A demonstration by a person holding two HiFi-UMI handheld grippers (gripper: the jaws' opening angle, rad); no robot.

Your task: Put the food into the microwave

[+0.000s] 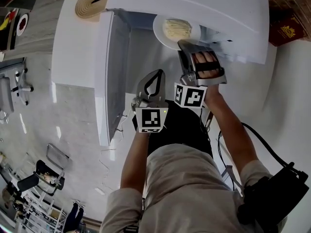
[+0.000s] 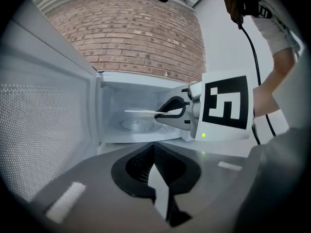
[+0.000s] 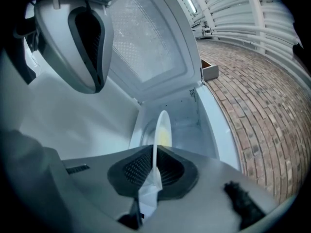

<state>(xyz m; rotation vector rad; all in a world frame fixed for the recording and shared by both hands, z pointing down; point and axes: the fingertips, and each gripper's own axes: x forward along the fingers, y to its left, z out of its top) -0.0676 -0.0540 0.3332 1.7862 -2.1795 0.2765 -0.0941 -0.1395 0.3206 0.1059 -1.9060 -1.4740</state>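
A white plate (image 1: 167,33) with pale yellow food (image 1: 178,29) hangs in the mouth of the white microwave (image 1: 228,13). My right gripper (image 1: 188,46) is shut on the plate's near rim. In the right gripper view the plate (image 3: 160,125) stands edge-on between the jaws of the right gripper (image 3: 154,166). From the left gripper view the plate (image 2: 141,112) floats above the glass turntable (image 2: 136,125). My left gripper (image 1: 156,75) sits shut and empty just outside the opening, to the left of the right gripper. The microwave door (image 1: 109,76) stands open at the left.
A round woven mat (image 1: 92,1) lies on top of the microwave. A brick wall (image 2: 136,33) rises behind it. The microwave stands on a white counter (image 1: 73,47). A dark red box (image 1: 286,30) is at the right. A black cable (image 1: 262,142) trails by the person's right arm.
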